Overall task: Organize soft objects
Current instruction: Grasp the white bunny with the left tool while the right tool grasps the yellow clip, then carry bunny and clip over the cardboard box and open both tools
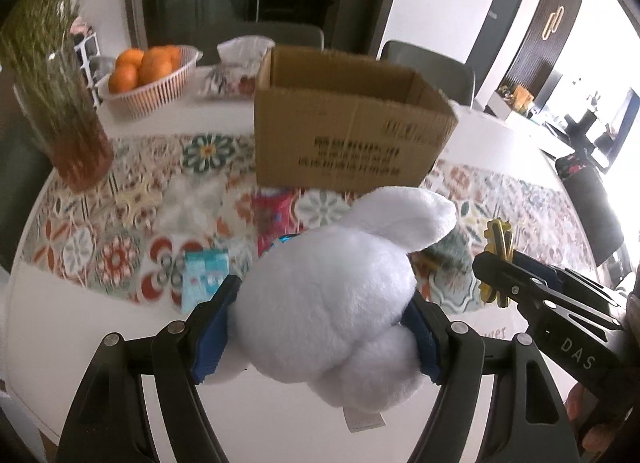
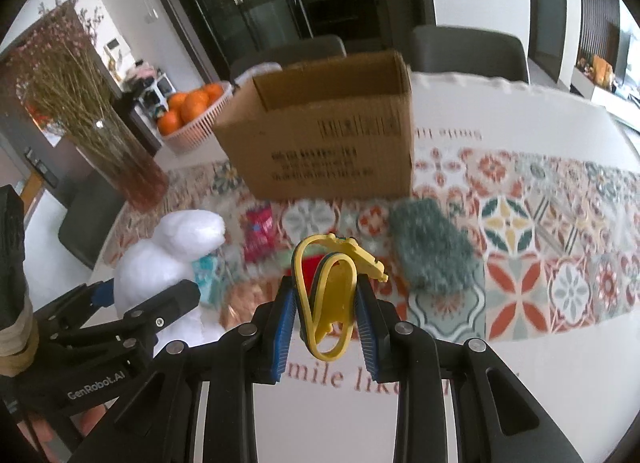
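Observation:
My left gripper (image 1: 320,327) is shut on a white plush rabbit (image 1: 332,291) and holds it above the table in front of an open cardboard box (image 1: 344,131). The rabbit also shows in the right wrist view (image 2: 168,263). My right gripper (image 2: 326,303) is shut on a folded yellow flat soft toy (image 2: 330,295); it shows in the left wrist view (image 1: 498,263) at the right. The box (image 2: 328,139) stands straight ahead. A green fuzzy cloth (image 2: 432,251), a red packet (image 2: 258,233) and a light blue packet (image 1: 204,279) lie on the patterned table runner (image 2: 540,231).
A basket of oranges (image 1: 148,79) and a tissue pack (image 1: 236,71) stand behind the box at the left. A glass vase of dried flowers (image 1: 64,103) stands at the far left. Grey chairs (image 2: 468,51) sit beyond the round white table (image 1: 72,319).

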`<state>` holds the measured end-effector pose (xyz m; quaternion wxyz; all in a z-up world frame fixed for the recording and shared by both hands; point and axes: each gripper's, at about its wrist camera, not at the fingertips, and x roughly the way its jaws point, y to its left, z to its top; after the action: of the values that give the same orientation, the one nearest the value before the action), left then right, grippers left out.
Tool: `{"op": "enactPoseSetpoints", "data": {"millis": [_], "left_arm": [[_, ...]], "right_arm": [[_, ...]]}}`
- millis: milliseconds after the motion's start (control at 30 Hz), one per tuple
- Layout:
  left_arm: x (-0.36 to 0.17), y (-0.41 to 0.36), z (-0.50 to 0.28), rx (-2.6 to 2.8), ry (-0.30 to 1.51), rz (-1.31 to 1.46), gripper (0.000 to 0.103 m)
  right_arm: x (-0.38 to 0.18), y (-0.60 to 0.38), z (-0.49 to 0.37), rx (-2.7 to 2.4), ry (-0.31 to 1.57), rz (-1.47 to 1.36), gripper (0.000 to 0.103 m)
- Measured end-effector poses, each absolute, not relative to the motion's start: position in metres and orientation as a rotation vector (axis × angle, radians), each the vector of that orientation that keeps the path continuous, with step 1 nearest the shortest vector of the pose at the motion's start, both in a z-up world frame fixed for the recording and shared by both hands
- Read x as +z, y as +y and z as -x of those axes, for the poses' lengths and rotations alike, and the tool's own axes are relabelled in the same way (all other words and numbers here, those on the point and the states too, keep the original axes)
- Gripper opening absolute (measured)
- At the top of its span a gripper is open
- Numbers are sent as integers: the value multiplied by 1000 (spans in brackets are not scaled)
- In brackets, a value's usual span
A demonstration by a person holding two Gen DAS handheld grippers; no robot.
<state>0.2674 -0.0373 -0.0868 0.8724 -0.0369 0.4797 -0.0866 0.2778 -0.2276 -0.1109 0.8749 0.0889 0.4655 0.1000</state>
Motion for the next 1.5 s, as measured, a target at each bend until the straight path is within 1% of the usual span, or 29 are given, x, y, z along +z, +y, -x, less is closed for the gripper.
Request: {"op": "enactPoseSetpoints", "data": {"millis": [467, 967, 1267, 1500], "left_arm": [[-35, -32, -318, -207, 863, 44, 76], [-3, -40, -373, -206, 783, 9, 76], [4, -47, -408, -221, 782, -25, 76], [-1, -53, -440, -229, 804, -54, 76]], "right_arm": [[-61, -223, -322, 202, 841, -202, 31], [-22, -230, -382, 193, 768, -201, 31], [-22, -236, -421, 212, 796, -206, 31], [-29, -238, -452, 215, 830, -187, 31]]}}
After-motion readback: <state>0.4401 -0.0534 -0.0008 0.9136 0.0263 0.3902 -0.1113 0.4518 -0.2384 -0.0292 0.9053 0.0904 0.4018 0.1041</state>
